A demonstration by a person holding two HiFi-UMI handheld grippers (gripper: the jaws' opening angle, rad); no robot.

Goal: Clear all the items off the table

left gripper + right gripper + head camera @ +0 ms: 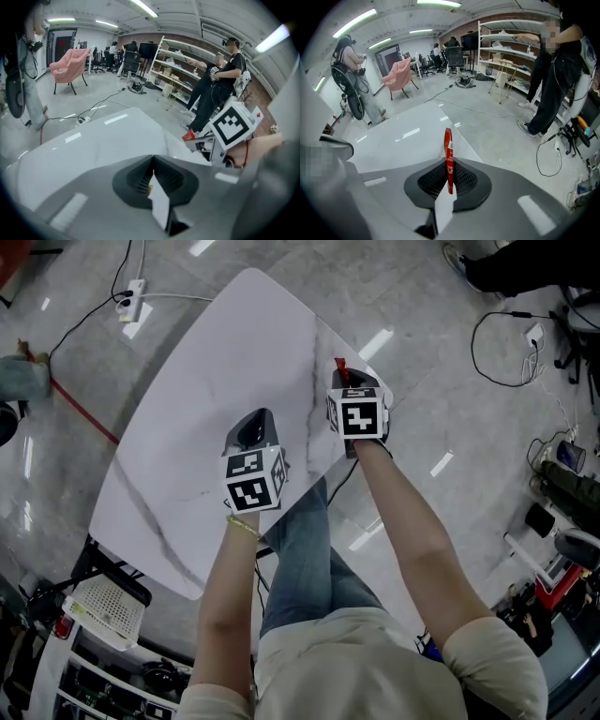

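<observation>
Red packet [448, 145] stands pinched between right gripper's [449, 177] jaws (top sticking out).

Head view: one white marble-patterned table [234, 362], reaching from centre toward 11 o'clock. Two hand-held grippers are above it, the left gripper [253, 423] just off centre at 11 o'clock and the right gripper [345, 381] at 1 o'clock. Each carries one marker cube, two in all. One red packet [448, 154] sits in the right gripper's jaws. Two white power strips lie on the floor, one at 11 o'clock [131, 298] and one at 2 o'clock [534, 334]. Left gripper view: one pink armchair [70, 65] at 10 o'clock and one shelving unit [180, 70] at 1 o'clock.
</observation>
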